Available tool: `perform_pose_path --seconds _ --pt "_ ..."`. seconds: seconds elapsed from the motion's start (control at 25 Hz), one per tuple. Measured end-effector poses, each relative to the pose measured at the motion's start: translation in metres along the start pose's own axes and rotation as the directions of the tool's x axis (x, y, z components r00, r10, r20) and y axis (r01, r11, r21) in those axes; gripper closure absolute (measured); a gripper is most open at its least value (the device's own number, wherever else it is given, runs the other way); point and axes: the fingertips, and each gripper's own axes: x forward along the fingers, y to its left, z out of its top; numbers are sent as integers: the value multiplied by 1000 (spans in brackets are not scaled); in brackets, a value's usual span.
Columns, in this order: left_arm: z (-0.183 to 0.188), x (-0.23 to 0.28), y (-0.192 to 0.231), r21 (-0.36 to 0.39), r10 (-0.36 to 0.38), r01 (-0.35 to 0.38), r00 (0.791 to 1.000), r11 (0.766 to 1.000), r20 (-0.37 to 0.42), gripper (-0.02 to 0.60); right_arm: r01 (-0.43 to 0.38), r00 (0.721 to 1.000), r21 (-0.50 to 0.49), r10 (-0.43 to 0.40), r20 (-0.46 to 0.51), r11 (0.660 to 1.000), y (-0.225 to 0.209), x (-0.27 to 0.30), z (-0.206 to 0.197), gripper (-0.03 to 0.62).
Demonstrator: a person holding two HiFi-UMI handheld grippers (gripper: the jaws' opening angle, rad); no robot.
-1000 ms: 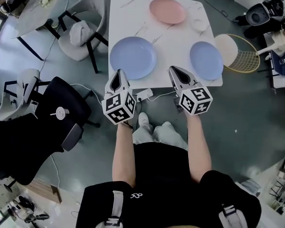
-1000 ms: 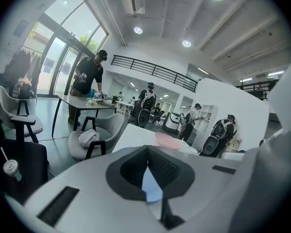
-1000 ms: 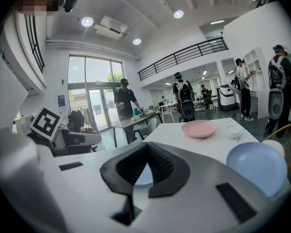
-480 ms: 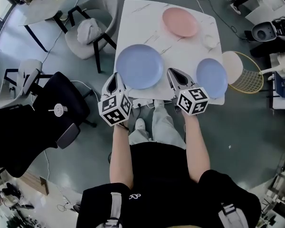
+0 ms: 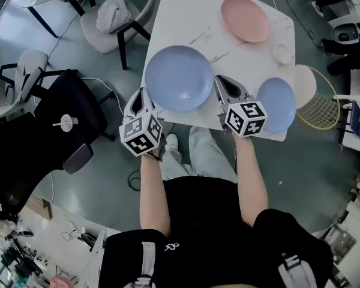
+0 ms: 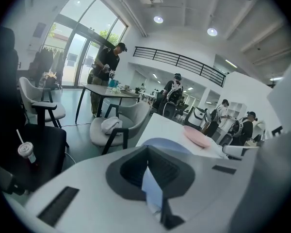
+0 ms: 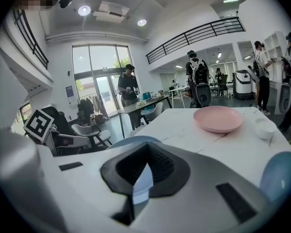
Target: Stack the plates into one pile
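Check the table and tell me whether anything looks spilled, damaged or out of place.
Nothing stands out. The large blue plate, pink plate and small blue plate all lie flat, apart and empty on the white table, with no spill or chip visible. The small blue plate sits near the table's edge.

We see bare tabletop [image 5: 228,47] between the large blue plate [image 5: 179,78] and small blue plate [image 5: 280,104]; a white bowl [image 5: 281,53] sits beyond.
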Motion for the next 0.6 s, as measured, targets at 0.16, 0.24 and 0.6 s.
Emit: perform_pose_path --seconds 0.16,0.24,0.6 --pt "-7 12 15 -15 63 -64 998 998 -28 565 18 999 -3 -18 -44 1000 -20 17 -4 577" --pt "-13 17 20 -34 89 -90 995 995 -45 565 6 997 -4 -7 -70 1000 -26 28 -7 551" --pt "-43 35 24 -54 115 -122 985 991 -130 464 -44 981 -2 42 -187 999 -37 69 -31 483"
